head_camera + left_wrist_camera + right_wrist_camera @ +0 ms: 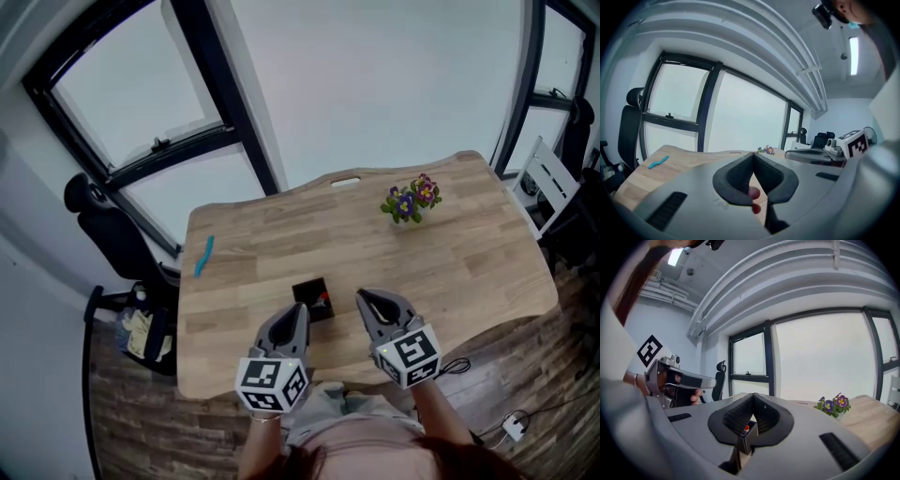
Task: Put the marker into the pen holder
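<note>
A small black pen holder [310, 299] stands near the table's front edge, with a red-tipped marker [324, 299] sticking out of it. My left gripper [301, 310] hangs just in front and to the left of the holder, shut and empty. My right gripper [361, 297] is to the right of the holder, also shut with nothing in it. In the right gripper view the holder [746, 438] and the marker's red cap [746, 428] show below the closed jaws [753, 396]. In the left gripper view, red rounded marker ends [754, 191] show under the closed jaws [753, 155].
The wooden table [469, 253] carries a small pot of purple and yellow flowers [412, 200] at the back right and a blue strip [203, 255] at the left. A black office chair [103, 230] stands off the table's left side, and windows lie beyond.
</note>
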`<state>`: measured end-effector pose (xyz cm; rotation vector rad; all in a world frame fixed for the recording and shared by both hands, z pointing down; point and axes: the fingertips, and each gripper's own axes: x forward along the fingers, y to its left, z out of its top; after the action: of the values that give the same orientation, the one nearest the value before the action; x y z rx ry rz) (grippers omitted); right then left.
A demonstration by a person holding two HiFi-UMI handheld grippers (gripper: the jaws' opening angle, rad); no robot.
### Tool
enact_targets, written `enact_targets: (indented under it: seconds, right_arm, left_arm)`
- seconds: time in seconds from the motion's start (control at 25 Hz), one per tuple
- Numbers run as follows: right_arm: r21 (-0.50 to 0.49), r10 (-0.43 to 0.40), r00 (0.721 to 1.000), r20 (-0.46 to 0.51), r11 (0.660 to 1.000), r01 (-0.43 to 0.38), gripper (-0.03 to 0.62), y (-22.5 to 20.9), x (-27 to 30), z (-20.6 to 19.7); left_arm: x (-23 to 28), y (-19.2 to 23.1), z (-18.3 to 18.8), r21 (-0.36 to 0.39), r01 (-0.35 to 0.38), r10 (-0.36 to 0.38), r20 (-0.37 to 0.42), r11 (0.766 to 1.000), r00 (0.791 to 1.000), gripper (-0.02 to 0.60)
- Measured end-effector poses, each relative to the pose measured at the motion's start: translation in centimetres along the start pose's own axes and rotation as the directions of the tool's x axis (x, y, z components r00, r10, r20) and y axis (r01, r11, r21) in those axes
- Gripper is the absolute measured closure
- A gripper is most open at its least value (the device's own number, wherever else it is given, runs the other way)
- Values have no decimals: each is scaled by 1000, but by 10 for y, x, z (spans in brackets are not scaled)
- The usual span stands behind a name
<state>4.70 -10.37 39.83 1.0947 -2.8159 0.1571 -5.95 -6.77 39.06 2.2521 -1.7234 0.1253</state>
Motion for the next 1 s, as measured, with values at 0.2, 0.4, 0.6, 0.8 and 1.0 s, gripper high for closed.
enact_targets:
  seconds: [0.2, 0.4, 0.6, 0.8, 1.0]
  right_arm:
    - [3, -7, 999, 35, 1000, 7, 595, -1, -15, 9]
    - [-16, -17, 997, 74, 1000, 18, 595, 4, -28, 23]
    - [-18, -29, 995, 95, 999, 31, 595, 8, -33, 32]
    - [-27, -53, 996, 78, 998, 56, 595, 12, -28, 35]
    - [-31, -110, 992, 62, 993, 112, 595, 14, -26, 37]
  left_arm:
    - [-13, -13, 6, 40, -40, 40, 22, 998, 999, 581]
    - [-30, -17, 9, 52, -102, 100, 42, 993, 994, 581]
    - [-44, -15, 14, 36, -123, 120, 65, 992, 991, 581]
    - [-48, -12, 19, 38, -94, 91, 67, 995, 994, 581]
    - [-50, -8, 24, 61, -54, 50, 62, 997, 997, 581]
